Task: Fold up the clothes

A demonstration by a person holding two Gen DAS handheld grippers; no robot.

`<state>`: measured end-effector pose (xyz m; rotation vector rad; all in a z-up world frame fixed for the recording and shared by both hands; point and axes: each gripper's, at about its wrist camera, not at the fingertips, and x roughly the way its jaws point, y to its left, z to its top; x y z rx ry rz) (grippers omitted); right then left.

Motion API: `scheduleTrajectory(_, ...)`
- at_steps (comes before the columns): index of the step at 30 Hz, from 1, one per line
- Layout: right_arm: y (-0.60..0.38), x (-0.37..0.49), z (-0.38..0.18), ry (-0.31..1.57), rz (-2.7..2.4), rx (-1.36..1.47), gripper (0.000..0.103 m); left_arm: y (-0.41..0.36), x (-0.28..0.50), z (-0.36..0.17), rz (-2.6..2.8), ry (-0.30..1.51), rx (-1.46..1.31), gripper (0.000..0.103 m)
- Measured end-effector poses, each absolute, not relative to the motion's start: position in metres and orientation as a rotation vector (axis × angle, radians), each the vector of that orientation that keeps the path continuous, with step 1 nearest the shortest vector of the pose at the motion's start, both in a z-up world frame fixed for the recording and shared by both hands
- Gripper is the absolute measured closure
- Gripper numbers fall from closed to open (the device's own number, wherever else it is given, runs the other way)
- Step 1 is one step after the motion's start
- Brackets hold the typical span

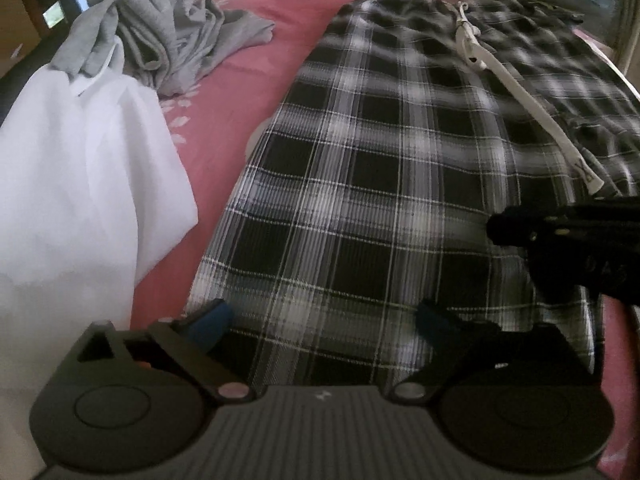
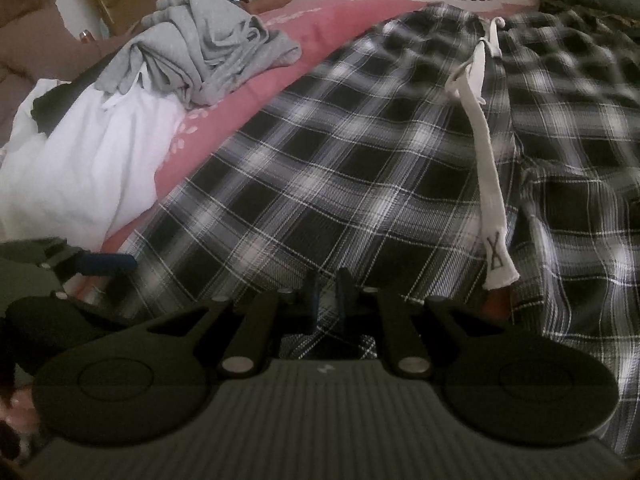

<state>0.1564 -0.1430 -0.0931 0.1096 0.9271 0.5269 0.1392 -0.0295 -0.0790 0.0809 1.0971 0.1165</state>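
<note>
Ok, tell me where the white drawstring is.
The white drawstring lies on the plaid trousers, right of centre in both wrist views, running from the far waistband toward the right gripper.

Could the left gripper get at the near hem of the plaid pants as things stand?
Probably yes. The left gripper stands wide open right over the near hem of the plaid pants, with nothing lying on that edge. The shut right gripper sits off to its side, and the white drawstring lies farther up.
</note>
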Motion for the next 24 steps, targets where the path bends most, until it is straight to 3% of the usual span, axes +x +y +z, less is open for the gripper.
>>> scheduleTrajectory(14,-0.142,0.158,-0.092,0.936,0.543,0.117,0.090,-0.033,0.136,-0.080,0.170,1.100,0.055,0.000)
scheduleTrajectory(24,-0.134,0.155,-0.087,0.943,0.560,0.107,0.070,-0.037,0.132,-0.080,0.190,1.102,0.051,0.000)
